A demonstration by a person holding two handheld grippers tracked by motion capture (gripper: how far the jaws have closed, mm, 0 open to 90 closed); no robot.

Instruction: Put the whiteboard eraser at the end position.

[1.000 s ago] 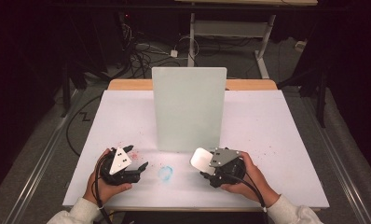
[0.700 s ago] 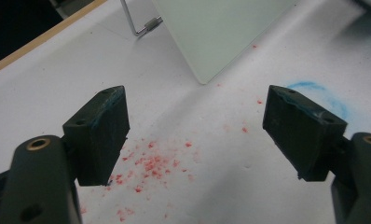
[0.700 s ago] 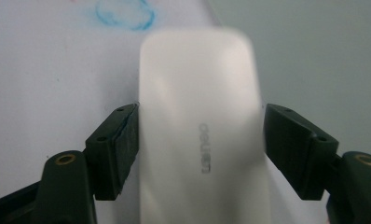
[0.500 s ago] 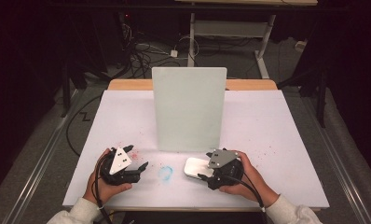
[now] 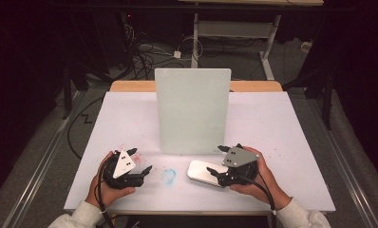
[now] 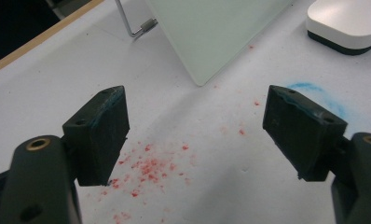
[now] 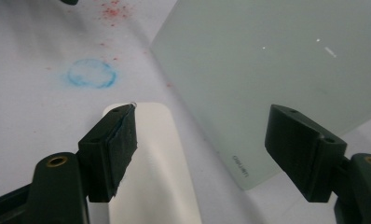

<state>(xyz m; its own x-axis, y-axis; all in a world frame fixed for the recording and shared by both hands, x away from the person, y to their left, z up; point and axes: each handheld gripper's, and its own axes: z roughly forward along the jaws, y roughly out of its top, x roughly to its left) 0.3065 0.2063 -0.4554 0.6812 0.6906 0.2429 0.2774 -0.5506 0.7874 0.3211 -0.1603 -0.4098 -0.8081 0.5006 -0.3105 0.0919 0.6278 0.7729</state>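
Observation:
A flat white rounded block (image 5: 202,172) with a dark base lies on the white table sheet (image 5: 282,128), just in front of the upright frosted board (image 5: 193,111). My right gripper (image 5: 217,160) is at its right end, open; its jaws have just been opening. In the right gripper view the block (image 7: 151,163) rests on the sheet below my gripper (image 7: 202,135), with neither pad pressing on it. My left gripper (image 5: 140,160) is open and holds nothing, left of a blue ring mark (image 5: 168,176). The left gripper view shows that gripper (image 6: 197,116) over red specks, with the block (image 6: 349,21) far right.
The board (image 6: 211,32) leans on a thin metal stand (image 6: 137,28) mid-table. Red specks (image 5: 130,154) and a blue smudge (image 7: 90,73) mark the sheet. A wooden table edge (image 5: 130,85) runs along the back, with cables and desk legs on the dark floor beyond.
The right gripper lowered the white block onto the sheet, opened its jaws and drew slightly up and to the right off it. The left gripper stayed put.

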